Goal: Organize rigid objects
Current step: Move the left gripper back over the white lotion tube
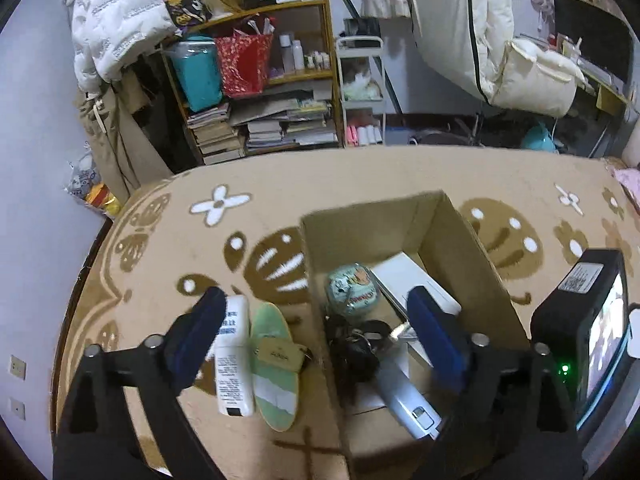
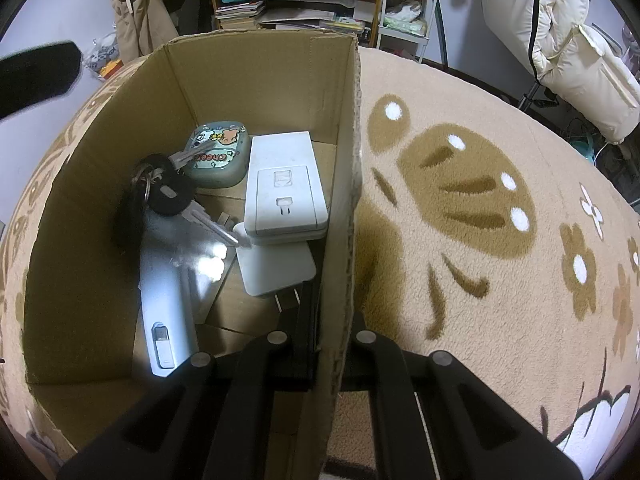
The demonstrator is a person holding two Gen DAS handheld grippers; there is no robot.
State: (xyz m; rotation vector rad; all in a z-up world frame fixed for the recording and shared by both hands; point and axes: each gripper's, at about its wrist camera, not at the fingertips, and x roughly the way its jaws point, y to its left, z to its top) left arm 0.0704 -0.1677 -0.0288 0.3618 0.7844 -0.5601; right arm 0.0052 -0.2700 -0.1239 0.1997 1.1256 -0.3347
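While left jaws gape, right jaws pinch brown cardboard box [image 2: 256,80] wall, keys [image 2: 160,188], white chargers [image 2: 286,184] inside.

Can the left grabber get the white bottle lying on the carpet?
Probably yes. The left gripper is open, and the white bottle lies on the carpet outside the cardboard box, right beside one finger. Only the green oval board lies against it, so nothing covers it.

Inside the box [image 2: 260,76]: keys [image 2: 160,192], case [image 2: 218,154], adapter [image 2: 286,184] (rightmost). Outside, left: bottle [image 1: 234,356] beside board [image 1: 274,364].
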